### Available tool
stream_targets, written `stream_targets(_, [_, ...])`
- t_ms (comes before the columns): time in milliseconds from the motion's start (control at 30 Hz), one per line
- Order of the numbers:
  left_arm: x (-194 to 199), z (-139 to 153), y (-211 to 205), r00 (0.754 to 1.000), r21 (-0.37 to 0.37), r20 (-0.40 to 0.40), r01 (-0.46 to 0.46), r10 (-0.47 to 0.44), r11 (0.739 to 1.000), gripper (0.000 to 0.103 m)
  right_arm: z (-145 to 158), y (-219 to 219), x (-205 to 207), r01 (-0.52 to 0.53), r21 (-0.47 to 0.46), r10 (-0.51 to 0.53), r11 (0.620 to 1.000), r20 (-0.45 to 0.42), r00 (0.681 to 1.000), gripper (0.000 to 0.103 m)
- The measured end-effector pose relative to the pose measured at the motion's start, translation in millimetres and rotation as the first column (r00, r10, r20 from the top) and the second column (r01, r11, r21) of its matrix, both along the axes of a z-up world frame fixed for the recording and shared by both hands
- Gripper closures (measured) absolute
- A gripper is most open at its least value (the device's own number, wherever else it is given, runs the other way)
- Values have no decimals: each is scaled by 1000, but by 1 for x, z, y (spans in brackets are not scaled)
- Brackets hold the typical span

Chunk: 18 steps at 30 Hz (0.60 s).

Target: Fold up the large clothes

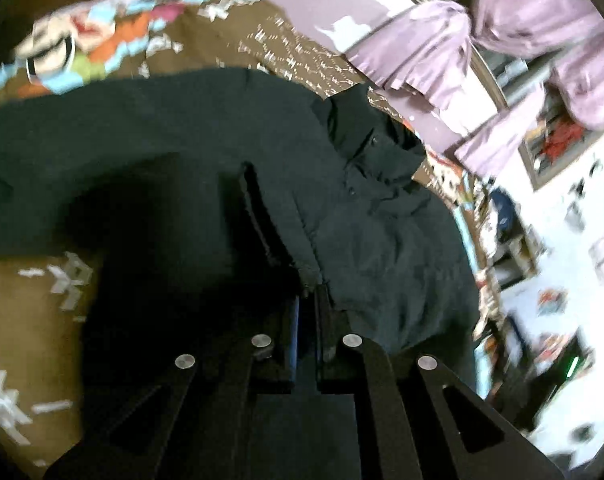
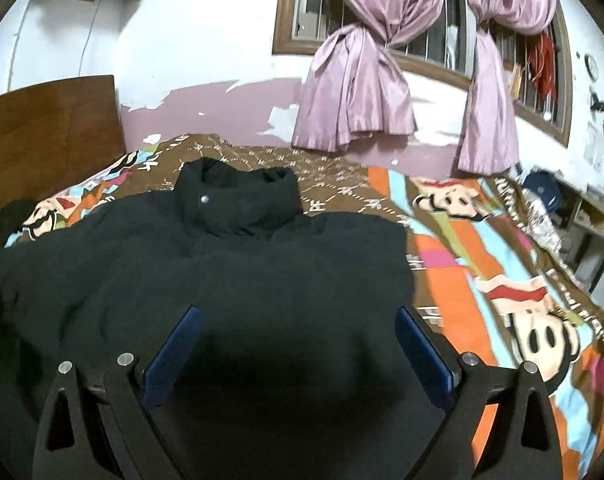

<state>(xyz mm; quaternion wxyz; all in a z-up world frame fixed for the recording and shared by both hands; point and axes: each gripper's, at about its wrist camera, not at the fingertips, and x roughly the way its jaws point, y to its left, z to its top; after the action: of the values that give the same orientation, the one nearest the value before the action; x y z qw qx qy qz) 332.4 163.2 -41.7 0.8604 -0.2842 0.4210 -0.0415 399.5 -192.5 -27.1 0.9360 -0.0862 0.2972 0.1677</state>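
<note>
Nearest in the left wrist view, the left gripper [image 1: 306, 300] has its jaws clenched on a gathered edge of the large black padded jacket [image 2: 229, 264], probably so that side can be lifted and carried over as a fold. In the right wrist view, the right gripper [image 2: 297, 320] hovers over the jacket's lower body with its jaws spread wide and nothing between its blue pads [image 2: 173, 344] (apparently free to press or take a new hold).

The jacket lies flat on a bed covered by a brown and multicoloured cartoon-print blanket [image 2: 482, 264], its stand-up collar [image 2: 237, 200] pointing away.

Only the right view shows the jacket's whole outline, the wooden headboard [image 2: 49, 128] and, farthest, the tied pink satin curtains [image 2: 354, 92]. Only the left view shows the pinch itself, though motion blurs it.
</note>
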Motion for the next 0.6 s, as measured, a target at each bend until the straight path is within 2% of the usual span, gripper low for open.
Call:
stream_targets(67, [-10,-2,-4,1000,58,-4,29,-29,998,99,-9,14,15,-8,5,8,1000,-61,998,5])
stream_targets(133, [-13,-8,-8,999,84,-13,38,-37,996,99,-24,27,27,-18,14,20,1000,-137,990,5])
stream_targets(233, [-12,-20,-14,998,104,-34,49,-45,993,99,-65,47,43,-38,-73,15,997,-299,954,5])
stream_targets(267, [-14,-22,-15,998,114,-33,52,-49,992,99,-78,51,46,-52,-110,12,993,-339,941,2])
stream_targets(433, [-16,-31,-22,996,196,-36,89,-83,977,98,-94,59,43,-83,-195,18,977,-317,948,0])
stream_targets(600, [-15,-41,-22,996,177,-34,85,-81,980,95,-99,62,39,-82,-237,11,968,-290,957,0])
